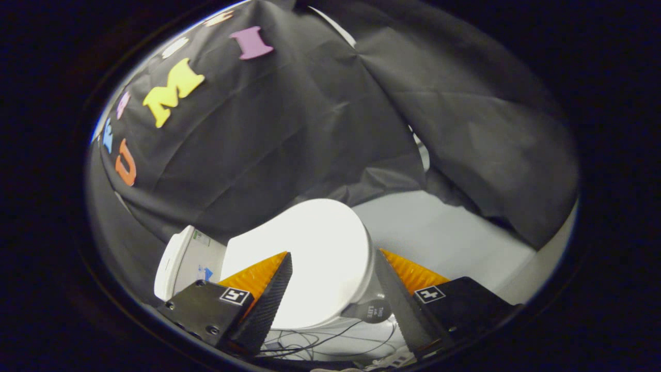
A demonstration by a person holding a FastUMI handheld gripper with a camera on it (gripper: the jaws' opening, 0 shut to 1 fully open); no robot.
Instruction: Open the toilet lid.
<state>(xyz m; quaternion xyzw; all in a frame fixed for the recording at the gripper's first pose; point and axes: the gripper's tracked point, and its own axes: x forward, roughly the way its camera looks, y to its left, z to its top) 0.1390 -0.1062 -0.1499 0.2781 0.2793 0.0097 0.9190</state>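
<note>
White toilet with its lid down

The toilet lid [315, 253] is white, round and shut flat on the toilet. It lies just ahead of the open fingers [271, 297], by the tank [188, 258].

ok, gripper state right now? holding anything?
Gripper: open, fingers spread wide, holding nothing. The closed toilet lid lies ahead, seen between the fingers; contact with it cannot be told.
</note>
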